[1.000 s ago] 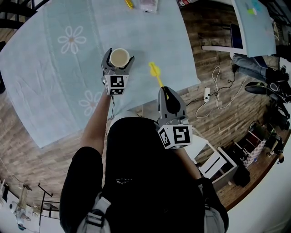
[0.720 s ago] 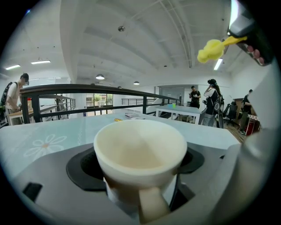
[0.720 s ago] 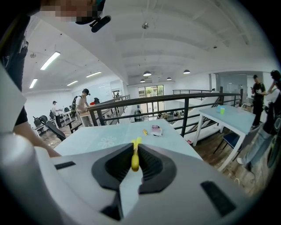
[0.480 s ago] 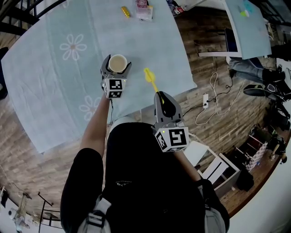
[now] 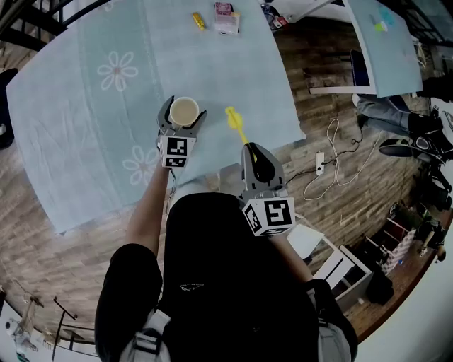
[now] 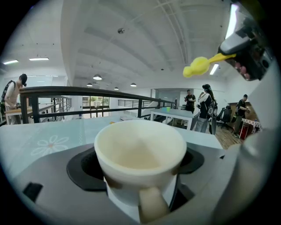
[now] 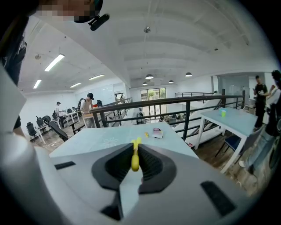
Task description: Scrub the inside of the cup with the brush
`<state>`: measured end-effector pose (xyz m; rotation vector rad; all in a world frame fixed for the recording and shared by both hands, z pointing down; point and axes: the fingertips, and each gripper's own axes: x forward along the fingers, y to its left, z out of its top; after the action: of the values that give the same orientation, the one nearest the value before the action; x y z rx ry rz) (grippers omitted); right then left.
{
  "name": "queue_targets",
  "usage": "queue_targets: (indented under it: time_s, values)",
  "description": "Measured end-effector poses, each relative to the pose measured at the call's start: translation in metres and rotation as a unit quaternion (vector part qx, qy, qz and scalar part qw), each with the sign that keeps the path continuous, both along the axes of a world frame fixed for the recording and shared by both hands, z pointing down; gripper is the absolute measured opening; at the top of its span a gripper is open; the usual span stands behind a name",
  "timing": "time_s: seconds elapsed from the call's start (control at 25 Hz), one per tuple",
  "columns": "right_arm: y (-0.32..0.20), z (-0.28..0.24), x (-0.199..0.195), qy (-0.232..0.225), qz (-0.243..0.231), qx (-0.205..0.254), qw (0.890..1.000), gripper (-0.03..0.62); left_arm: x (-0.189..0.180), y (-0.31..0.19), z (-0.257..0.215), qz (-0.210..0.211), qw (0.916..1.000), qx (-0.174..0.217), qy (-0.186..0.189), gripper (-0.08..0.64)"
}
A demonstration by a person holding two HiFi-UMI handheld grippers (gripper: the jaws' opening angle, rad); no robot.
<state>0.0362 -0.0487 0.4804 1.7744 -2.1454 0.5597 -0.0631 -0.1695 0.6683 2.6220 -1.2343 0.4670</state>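
One cream cup (image 6: pixel 140 149) sits pinched between the jaws of the left gripper (image 5: pixel 184 113), mouth up, above the near part of the table (image 5: pixel 71 127), whose pale blue cloth shows two printed flowers. To its right, the right gripper (image 5: pixel 251 150) has its jaws pressed onto the handle of one yellow brush (image 5: pixel 235 121), whose head points away, apart from the cup. Two small items, one yellow (image 5: pixel 199 20) and one pink (image 5: pixel 226 18), lie at the far edge.

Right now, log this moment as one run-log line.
left gripper: shut on cup | right gripper: shut on brush | brush head: outside cup, to its right | scrubbing: not yet started
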Motion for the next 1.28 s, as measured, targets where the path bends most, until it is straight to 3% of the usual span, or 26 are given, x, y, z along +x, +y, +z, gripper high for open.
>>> queue_targets:
  time_s: [0.2,0.76,1.04,1.28]
  values:
    - [-0.003,-0.007,-0.003,-0.002,-0.012,0.016,1.0,0.038,0.003,0.023,-0.04,0.002,0.9995,0.03,0.012,0.43]
    - [-0.021,-0.053,-0.016,-0.009,-0.083,0.068,0.994,0.038,-0.007,0.058,-0.143,0.038,0.9944,0.096,-0.02,0.43]
    - [-0.033,-0.092,-0.049,-0.013,-0.173,0.072,0.982,0.038,-0.018,0.062,-0.165,0.024,0.9931,0.104,-0.05,0.43]
    - [-0.022,-0.105,-0.085,0.015,-0.264,0.039,0.964,0.038,-0.034,0.055,-0.176,0.003,0.9914,0.106,-0.077,0.43]
